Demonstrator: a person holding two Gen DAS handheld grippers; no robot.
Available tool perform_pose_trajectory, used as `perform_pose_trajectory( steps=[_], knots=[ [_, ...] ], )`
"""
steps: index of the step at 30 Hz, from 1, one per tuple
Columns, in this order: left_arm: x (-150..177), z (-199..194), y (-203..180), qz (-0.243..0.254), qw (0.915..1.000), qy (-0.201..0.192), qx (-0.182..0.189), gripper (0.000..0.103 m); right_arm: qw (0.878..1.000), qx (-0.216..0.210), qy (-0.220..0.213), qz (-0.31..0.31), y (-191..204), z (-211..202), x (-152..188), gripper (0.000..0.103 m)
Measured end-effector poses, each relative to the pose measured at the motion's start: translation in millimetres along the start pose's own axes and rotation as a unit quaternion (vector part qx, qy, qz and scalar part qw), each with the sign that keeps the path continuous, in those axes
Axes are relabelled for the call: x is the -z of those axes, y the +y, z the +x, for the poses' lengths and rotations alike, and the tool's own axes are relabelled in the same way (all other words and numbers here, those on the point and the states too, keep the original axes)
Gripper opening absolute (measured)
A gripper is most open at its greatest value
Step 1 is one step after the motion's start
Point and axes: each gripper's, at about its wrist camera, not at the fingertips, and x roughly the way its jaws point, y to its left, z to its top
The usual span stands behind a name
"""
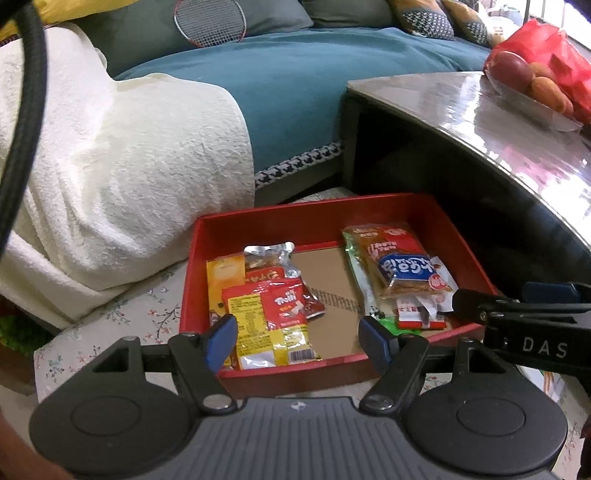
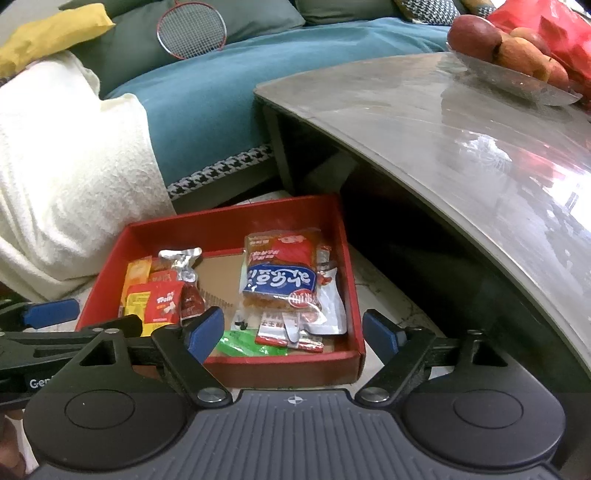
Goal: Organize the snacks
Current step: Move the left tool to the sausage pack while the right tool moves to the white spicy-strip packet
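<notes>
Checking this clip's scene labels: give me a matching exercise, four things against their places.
Things:
1. yellow packet
2. green packet
3. fruit plate
4. racket

Places:
A. on the sofa
B. on the table top
C. left side of the red box
D. right side of the red box, near its front wall

Pairs: 1-C, 2-D, 3-B, 4-A
</notes>
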Motion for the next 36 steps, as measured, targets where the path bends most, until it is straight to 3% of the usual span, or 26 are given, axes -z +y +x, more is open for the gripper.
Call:
perform_pose_trajectory(
  steps=[16,26,31,34,36],
  knots=[
    [22,-4,-36,0.053,0.9978,0.022,0.034,0.066,1.0,0.017,0.012,0.011,-28,-22,27,0.088],
    [56,6,-91,0.108,0.9872,0.075,0.09,0.066,0.997,0.043,0.031,0.049,-84,-56,70,0.09],
    [63,21,-120,0.063,0.9838,0.116,0.122,0.066,0.996,0.043,0.027,0.077,-112,-65,75,0.09],
    [61,36,-130,-0.003,0.9837,0.133,0.121,0.066,0.995,0.019,0.023,0.1,-124,-66,73,0.09],
    [61,49,-136,-0.043,0.9827,0.149,0.101,0.066,0.993,-0.002,0.019,0.119,-131,-67,71,0.09]
  ],
)
